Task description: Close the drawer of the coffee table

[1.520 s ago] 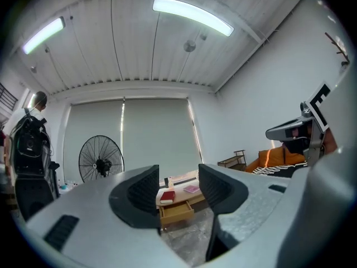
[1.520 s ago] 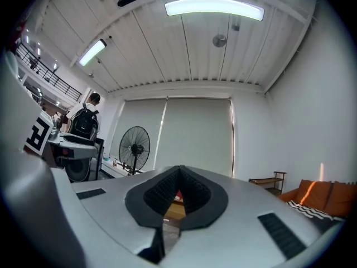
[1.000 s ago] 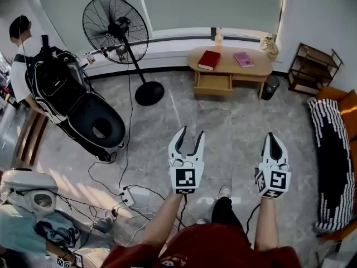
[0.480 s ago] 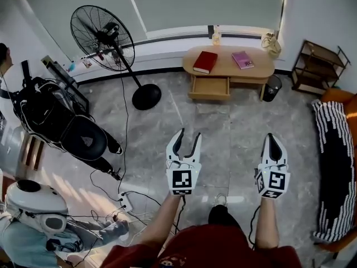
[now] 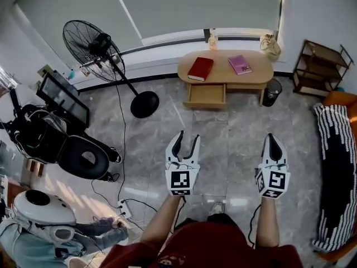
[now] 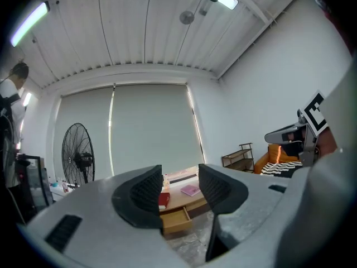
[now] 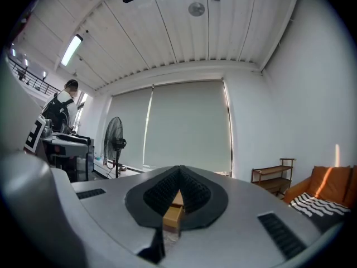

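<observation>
Drawer (image 5: 207, 95) sat pulled out at the front of the coffee table (image 5: 262, 71) across the room, w/ a red book (image 5: 200, 69) & a pink book (image 5: 240, 64) lying on top. The person (image 5: 206, 250) stood well back from it on the floor (image 5: 234, 133), both forearms (image 5: 162, 222) stretched fwd, roughly parallel, grippers level w/ each other and aimed toward the table. L gripper (image 5: 187, 138) had its jaws spread, nothing btwn them; thru the gap its own view showed the drawer far off. R gripper (image 5: 271, 138) was pinched closed on nothing, pads meeting at the tips. A fan (image 5: 92, 44) stood off to the left.
</observation>
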